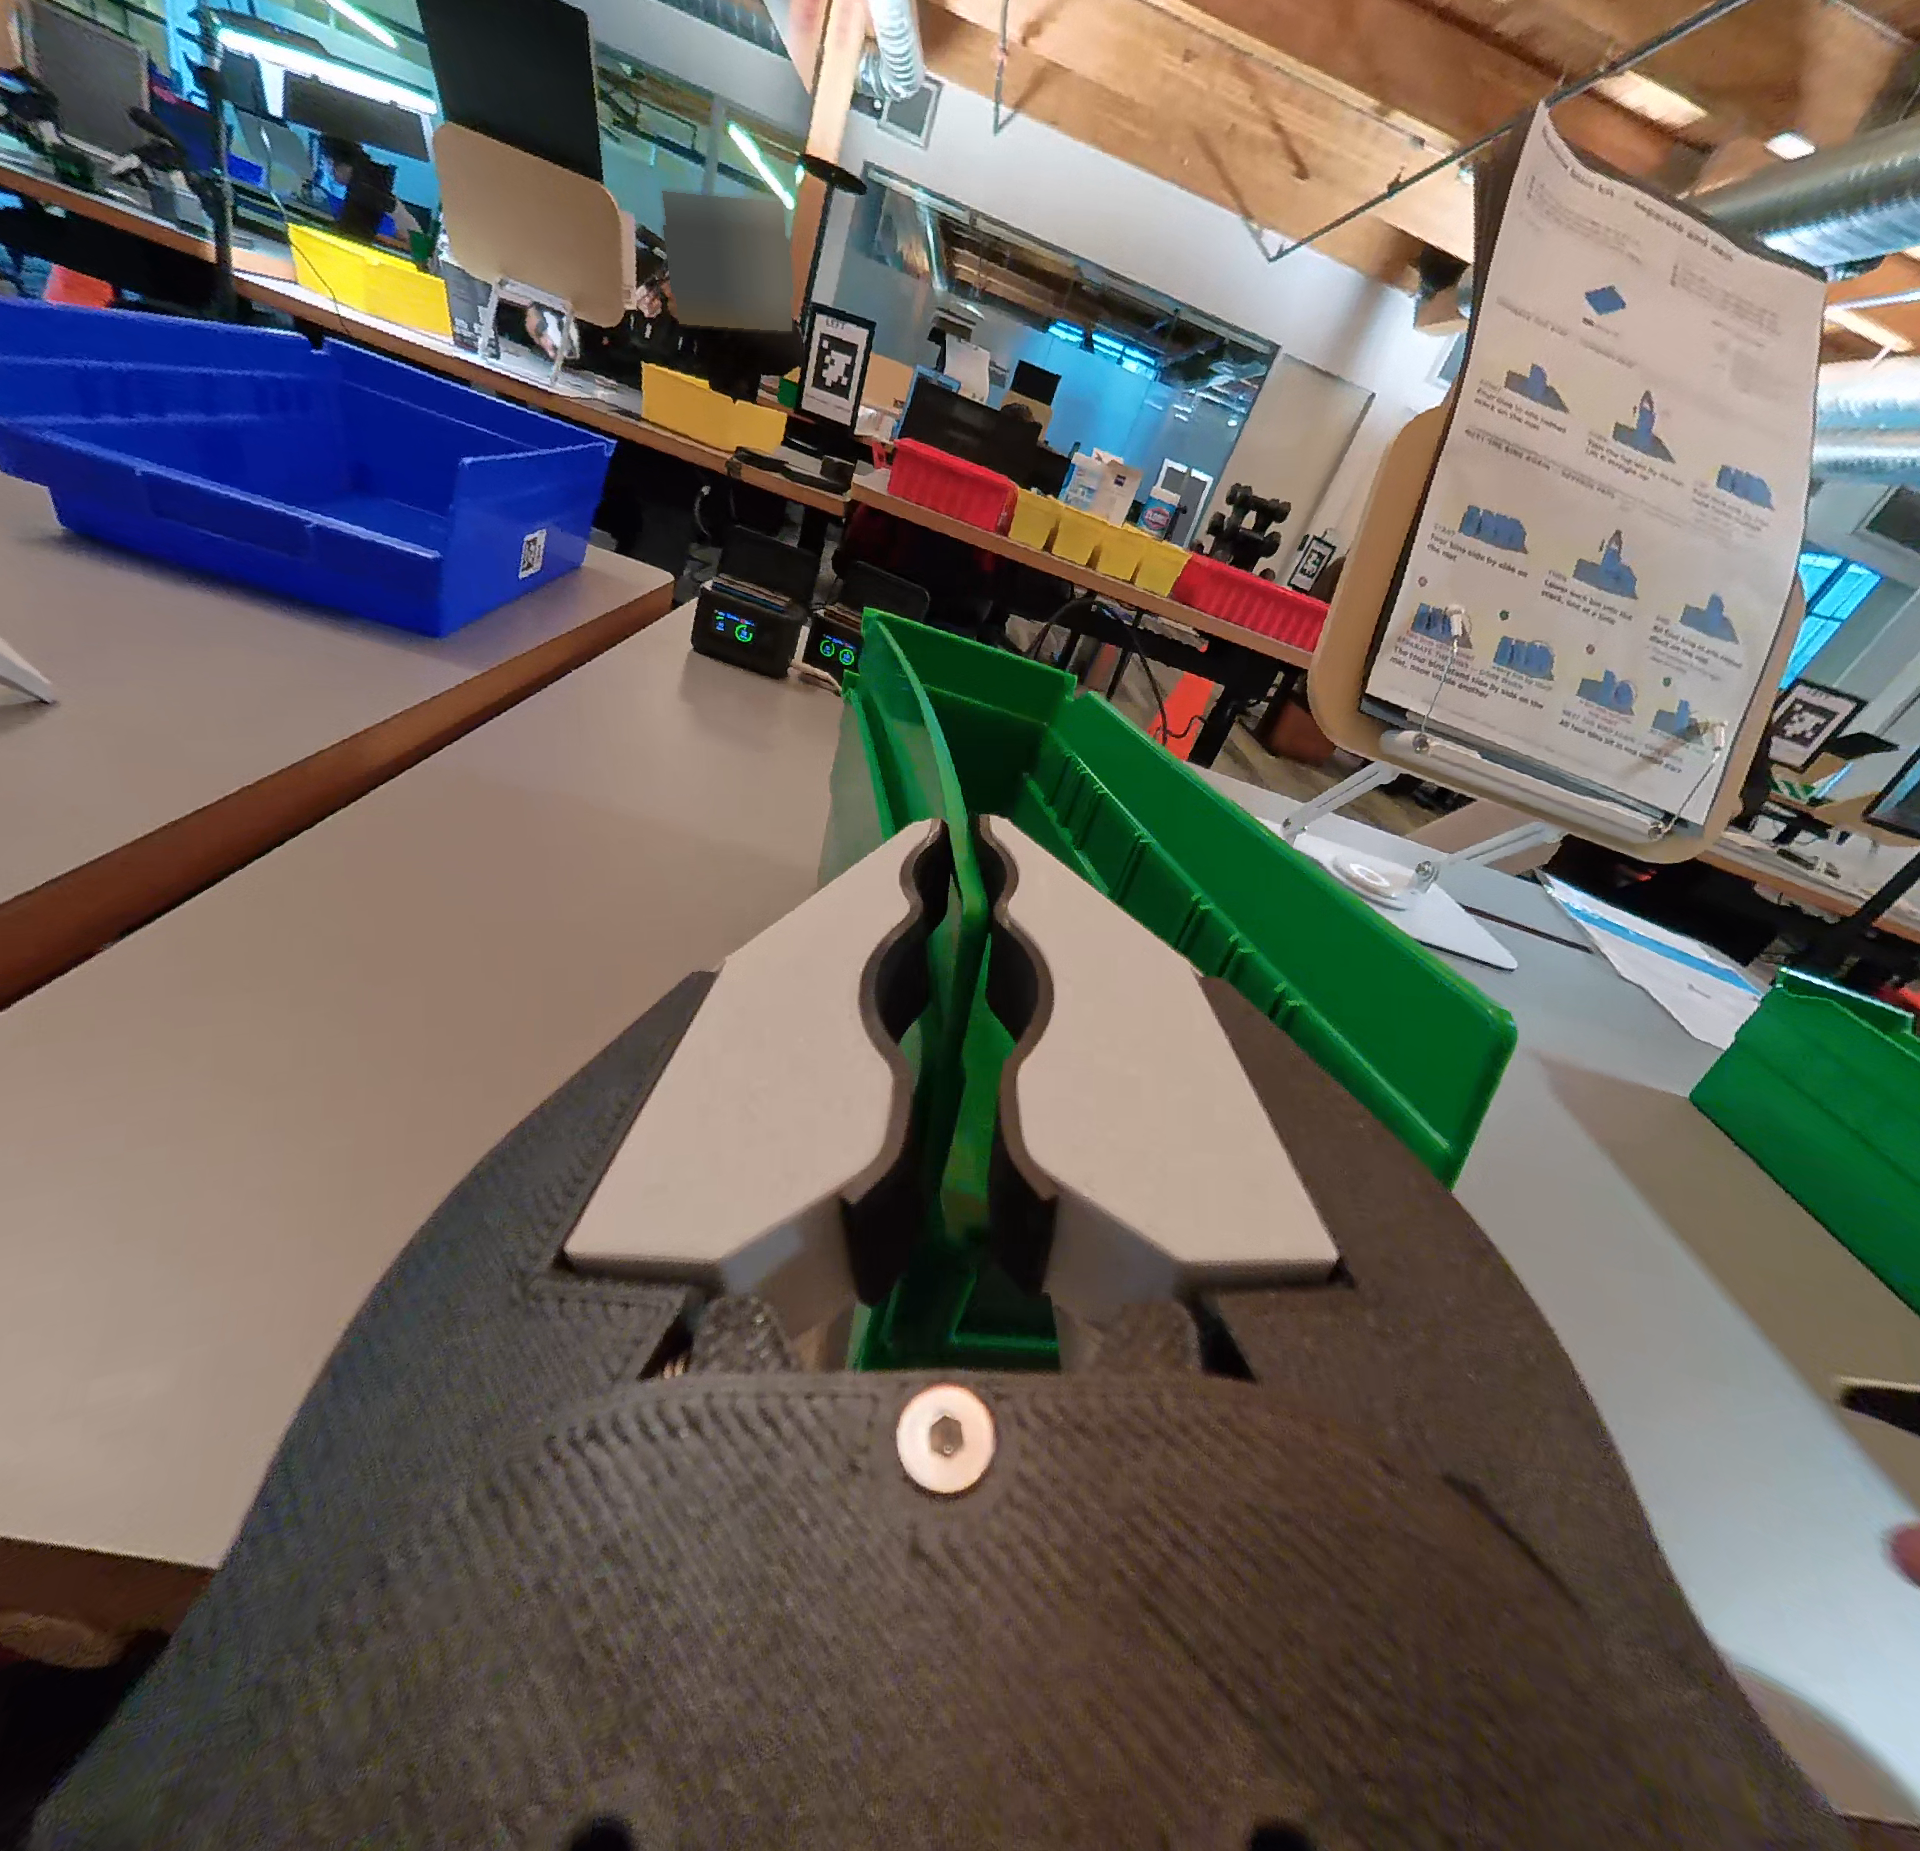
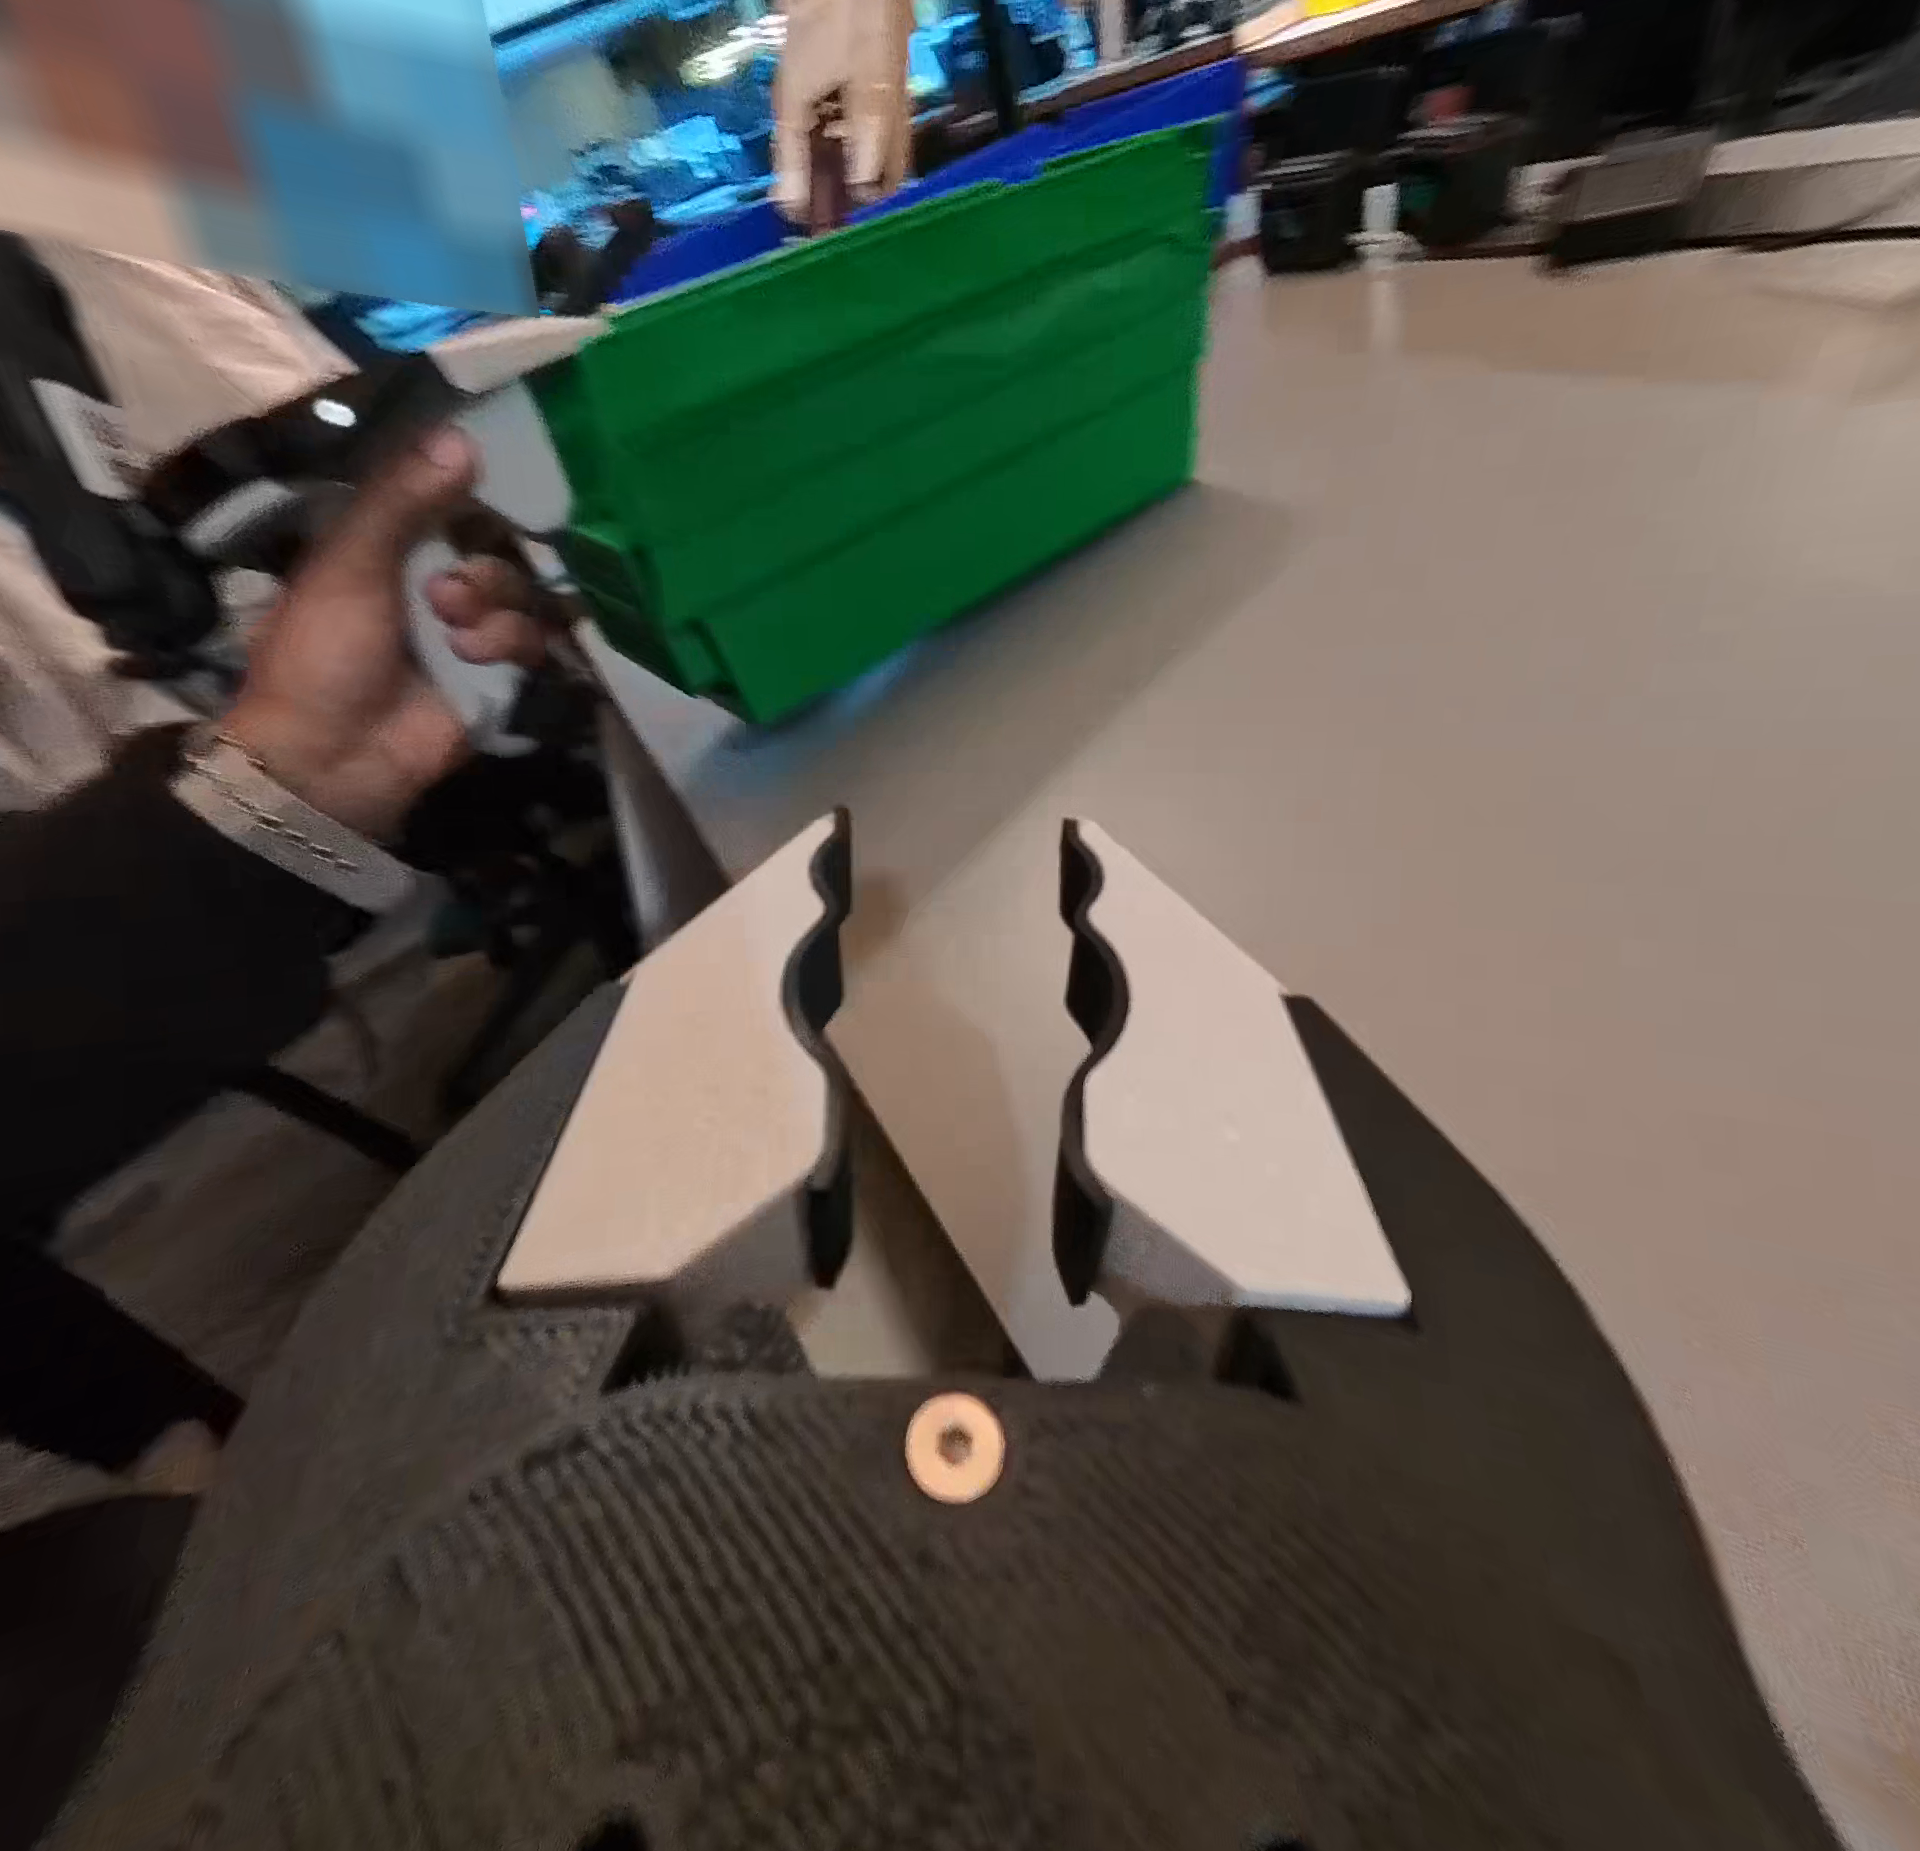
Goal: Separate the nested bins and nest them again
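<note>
On the grey counter (image 1: 436, 928) in front of me, my left tool (image 1: 966, 835) is clenched on the thin side wall of a long green plastic bin (image 1: 1236, 928). The wall passes between the two grey fingers (image 1: 790, 1032), from the base up to the tips, and the bin stretches away from the tool, to the right and forward. In the right wrist view I see the same green bin (image 2: 904, 430) from the outside; it looks tilted, with its low corner near the counter edge, but this picture is blurred and I cannot tell if the bin touches the surface. In that view a hand (image 2: 353, 658) holds the left tool at the bin's near end.

My right tool (image 2: 956, 835) is released: its two fingers stand well apart, with only bare counter (image 2: 1507, 762) visible between them, and it grasps nothing. It is apart from the bin, lower in the view.

At the right edge of the left wrist view, part of another green plastic bin (image 1: 1829, 1105) rests on the counter. A large blue plastic bin (image 1: 312, 471) stands on a neighbour counter to the left. A printed instruction sheet (image 1: 1621, 471) sits on a tan board with a stand, behind the held bin to the right. Two small black devices with lit screens (image 1: 748, 627) stand at the far end of the counter.
</note>
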Tool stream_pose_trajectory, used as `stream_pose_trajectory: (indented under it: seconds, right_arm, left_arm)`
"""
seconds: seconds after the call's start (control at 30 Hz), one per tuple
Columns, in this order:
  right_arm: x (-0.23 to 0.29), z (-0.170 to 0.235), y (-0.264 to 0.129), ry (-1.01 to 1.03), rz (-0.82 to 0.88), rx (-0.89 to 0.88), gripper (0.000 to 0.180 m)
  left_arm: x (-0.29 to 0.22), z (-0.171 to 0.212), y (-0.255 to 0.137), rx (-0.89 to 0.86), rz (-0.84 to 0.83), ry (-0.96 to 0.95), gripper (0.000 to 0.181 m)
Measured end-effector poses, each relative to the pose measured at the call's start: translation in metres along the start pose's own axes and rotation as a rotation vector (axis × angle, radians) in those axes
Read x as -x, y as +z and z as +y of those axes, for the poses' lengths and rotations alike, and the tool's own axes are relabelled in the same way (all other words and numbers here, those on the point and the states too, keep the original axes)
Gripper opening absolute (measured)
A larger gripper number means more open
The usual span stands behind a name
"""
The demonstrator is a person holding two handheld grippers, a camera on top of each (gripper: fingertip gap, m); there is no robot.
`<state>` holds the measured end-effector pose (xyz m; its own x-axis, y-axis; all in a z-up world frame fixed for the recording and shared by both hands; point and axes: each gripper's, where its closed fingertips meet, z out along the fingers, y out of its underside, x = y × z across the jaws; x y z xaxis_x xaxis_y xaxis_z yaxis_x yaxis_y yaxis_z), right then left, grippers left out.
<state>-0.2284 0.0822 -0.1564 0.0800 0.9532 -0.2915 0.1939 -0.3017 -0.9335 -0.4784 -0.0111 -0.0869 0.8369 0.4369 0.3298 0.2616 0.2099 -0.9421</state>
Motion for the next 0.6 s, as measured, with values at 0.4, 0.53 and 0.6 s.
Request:
stream_pose_trajectory:
  seconds: [0.4, 0.53, 0.6]
  right_arm:
    - [0.071, -0.057, 0.148, 0.338, -0.232, -0.042, 0.036]
    - [0.069, -0.052, 0.154, 0.283, -0.211, -0.027, 0.043]
    - [0.067, -0.051, 0.155, 0.265, -0.196, -0.013, 0.042]
  left_arm:
    - [0.003, 0.0, -0.006, -0.02, 0.002, -0.038, 0.0]
    - [0.008, -0.002, -0.007, -0.033, 0.021, -0.057, 0.0]
    - [0.006, -0.003, -0.006, -0.04, 0.031, -0.051, 0.0]
